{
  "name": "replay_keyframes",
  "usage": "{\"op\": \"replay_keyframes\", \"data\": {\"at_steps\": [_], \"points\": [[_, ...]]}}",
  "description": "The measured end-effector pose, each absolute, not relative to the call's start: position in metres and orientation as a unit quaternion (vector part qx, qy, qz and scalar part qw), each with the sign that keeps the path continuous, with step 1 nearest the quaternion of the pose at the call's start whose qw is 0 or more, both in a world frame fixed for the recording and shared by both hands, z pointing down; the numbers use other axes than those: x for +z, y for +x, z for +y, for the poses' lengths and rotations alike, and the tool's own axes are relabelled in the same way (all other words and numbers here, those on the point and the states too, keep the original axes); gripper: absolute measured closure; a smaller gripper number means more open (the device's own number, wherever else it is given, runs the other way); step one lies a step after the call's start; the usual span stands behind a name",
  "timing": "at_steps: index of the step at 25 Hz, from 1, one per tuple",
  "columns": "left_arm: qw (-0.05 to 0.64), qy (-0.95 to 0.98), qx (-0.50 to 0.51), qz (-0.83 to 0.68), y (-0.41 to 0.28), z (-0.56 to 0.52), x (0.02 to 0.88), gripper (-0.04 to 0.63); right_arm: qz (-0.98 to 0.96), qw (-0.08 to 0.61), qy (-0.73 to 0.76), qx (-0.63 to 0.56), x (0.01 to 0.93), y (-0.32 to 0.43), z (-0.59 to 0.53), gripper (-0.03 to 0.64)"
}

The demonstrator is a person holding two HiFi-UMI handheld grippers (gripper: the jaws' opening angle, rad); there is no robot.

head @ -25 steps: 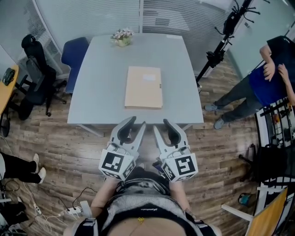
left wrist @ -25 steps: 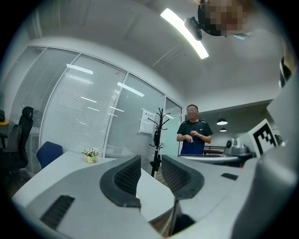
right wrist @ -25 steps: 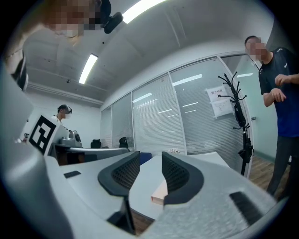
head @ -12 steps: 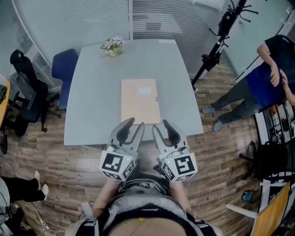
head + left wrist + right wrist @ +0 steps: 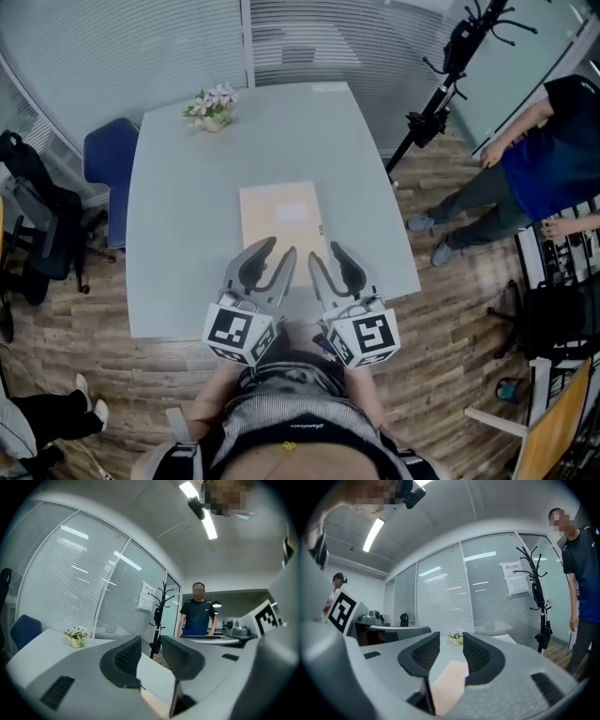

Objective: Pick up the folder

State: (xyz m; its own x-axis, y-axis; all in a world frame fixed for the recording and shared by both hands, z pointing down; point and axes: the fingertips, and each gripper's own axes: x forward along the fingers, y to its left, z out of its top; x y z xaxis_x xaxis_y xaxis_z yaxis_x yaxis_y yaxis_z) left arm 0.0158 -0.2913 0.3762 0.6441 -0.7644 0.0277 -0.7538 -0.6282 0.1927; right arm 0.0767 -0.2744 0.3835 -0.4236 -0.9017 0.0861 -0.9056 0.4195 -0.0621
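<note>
The left gripper point(image 5: 279, 248) has its two dark ribbed fingers point(image 5: 123, 658) standing apart, a clear gap between them and nothing pinched. The right gripper point(image 5: 324, 251) is the same, its fingers point(image 5: 480, 656) parted and bare of any load. Both tools point level, side by side, close together but not touching, each with its black-and-white marker cube nearest the person's body.

The folder point(image 5: 279, 211) lies flat on the surface point(image 5: 169, 234) right ahead of them. It is a plain tan rectangle, with its long sides running away from the person. From above, both pairs of fingertips overlap its near end. In the right gripper view the folder point(image 5: 450, 677) shows through the gap between the fingers, lower than the pads, with no pad pressing on it. It sits towards the near side of the pale grey surface, roughly midway between the left and right edges.

At the far left corner of the surface stands a small pot of flowers point(image 5: 211, 108), well apart from the folder. A blue chair point(image 5: 105, 169) is tucked against the left edge, and a black office chair point(image 5: 33, 234) stands further left on the wooden floor point(image 5: 450, 328). Off the far right corner rises a black coat stand point(image 5: 441, 84). Beyond it another person in a dark blue top point(image 5: 534, 159) stands near the wall. Glass panels with blinds point(image 5: 141, 47) curve round behind the surface.
</note>
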Motion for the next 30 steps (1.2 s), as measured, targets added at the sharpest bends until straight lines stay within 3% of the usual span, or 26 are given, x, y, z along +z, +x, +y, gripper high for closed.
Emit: {"op": "replay_keyframes", "data": {"at_steps": [16,30], "points": [[0.135,0.891,0.037,-0.432,-0.017,-0.362,0.454,0.466,-0.822,0.096,0.553,0.095,0.463,0.076,-0.342,0.451],[0.257,0.820,0.108,-0.500,-0.060,-0.395,0.570,0.454,-0.802,0.200,0.525,0.203,0.594,0.101,-0.378,0.430]]}}
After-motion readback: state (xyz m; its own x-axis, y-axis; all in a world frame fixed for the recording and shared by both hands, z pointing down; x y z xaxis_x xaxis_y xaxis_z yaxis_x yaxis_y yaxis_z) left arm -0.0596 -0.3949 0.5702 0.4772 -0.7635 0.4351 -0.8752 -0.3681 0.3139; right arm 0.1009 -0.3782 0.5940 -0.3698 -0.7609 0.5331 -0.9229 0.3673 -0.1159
